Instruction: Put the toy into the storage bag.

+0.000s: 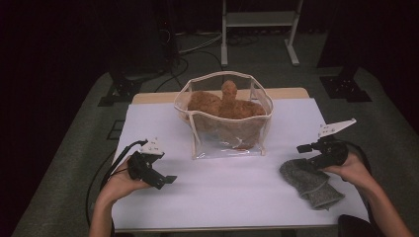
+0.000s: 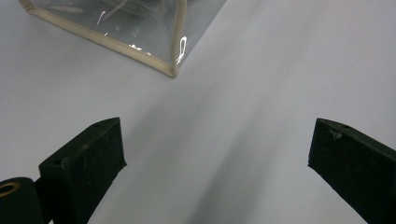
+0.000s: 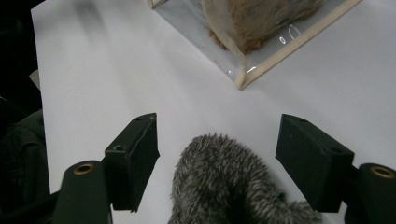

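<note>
Grey fuzzy sock (image 1: 310,181) is lying flat on the white table (image 1: 232,192), right under the right gripper (image 1: 305,147); in the right gripper view the sock's furry end (image 3: 219,177) pokes up between the two black jaws, which stand wide on either side of it with a gap to each pad, so nothing is pinched; the rest of the sock trails back under the person's right hand (image 1: 353,170) toward the near edge of the table.

Left gripper (image 1: 168,180) sits in the left hand (image 1: 118,185) well apart from the sock, on the other side of the table; its jaws are wide too, with only bare table between them in the left gripper view.

Ahead of both grippers, roughly between them, there's a clear bag (image 1: 225,136) with cream trim standing upright, with a brown plush toy (image 1: 225,106) stuffed inside; its bottom corner (image 2: 170,70) shows just past the left jaws, and another corner (image 3: 243,77) sits just beyond the sock's tip in the right gripper view, not touching it.
</note>
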